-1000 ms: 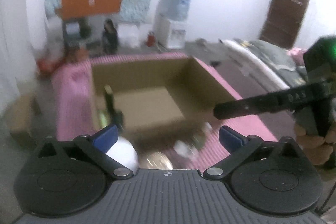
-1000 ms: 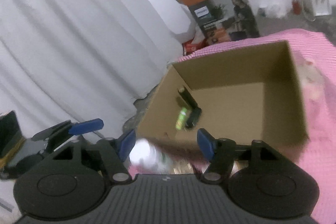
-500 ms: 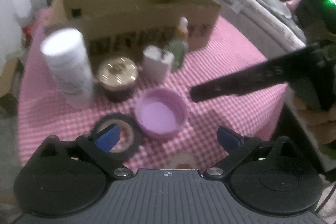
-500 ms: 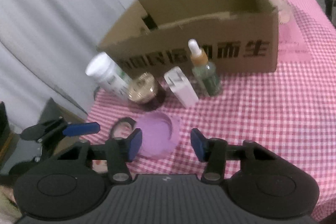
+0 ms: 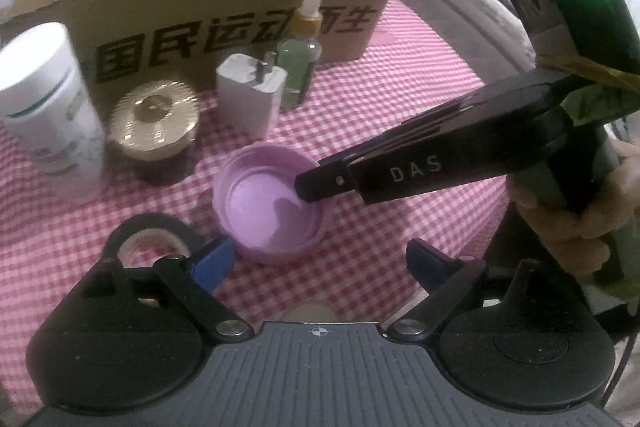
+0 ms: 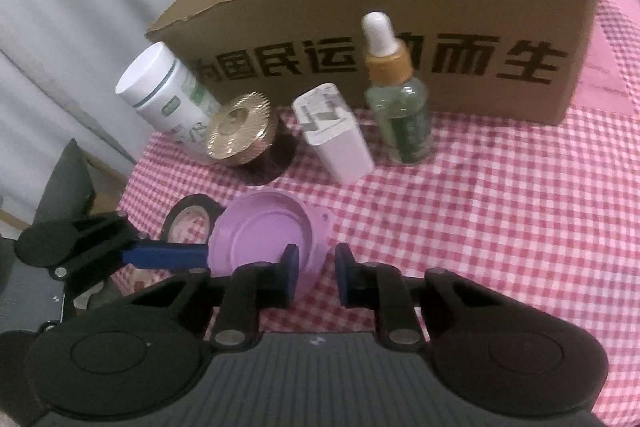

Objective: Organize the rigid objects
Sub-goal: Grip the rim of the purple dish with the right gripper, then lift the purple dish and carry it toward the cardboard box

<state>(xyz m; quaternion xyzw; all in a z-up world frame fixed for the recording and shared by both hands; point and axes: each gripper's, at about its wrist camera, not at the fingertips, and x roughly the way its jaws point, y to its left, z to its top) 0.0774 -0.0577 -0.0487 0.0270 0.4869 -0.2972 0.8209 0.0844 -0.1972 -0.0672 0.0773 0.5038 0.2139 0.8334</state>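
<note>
A second ago both my cameras looked over the open box point(image 6: 400, 39) from above; now they sit low in front of it, and the things on the checked cloth point(image 6: 520, 227) fill the view. My right gripper point(image 6: 314, 273) has just been closing: its jaws stood wide a second ago, and now they pinch the near rim of the purple lid point(image 6: 264, 235), one finger inside the rim and one outside. The lid lies open side up on the cloth, its far side looking slightly raised in the right view. My left gripper point(image 5: 316, 263) stands wide, its jaws having narrowed only a little, with nothing pressed between them; the lid point(image 5: 268, 207) sits just ahead of its left finger point(image 5: 212, 263). Beside the lid lies a tape roll point(image 5: 148, 239), partly hidden by that finger. Behind, in a row before the box, stand a white tub point(image 6: 164, 95), a gold-topped jar point(image 6: 240, 131), a charger point(image 6: 332, 135) and a dropper bottle point(image 6: 396, 99).
</note>
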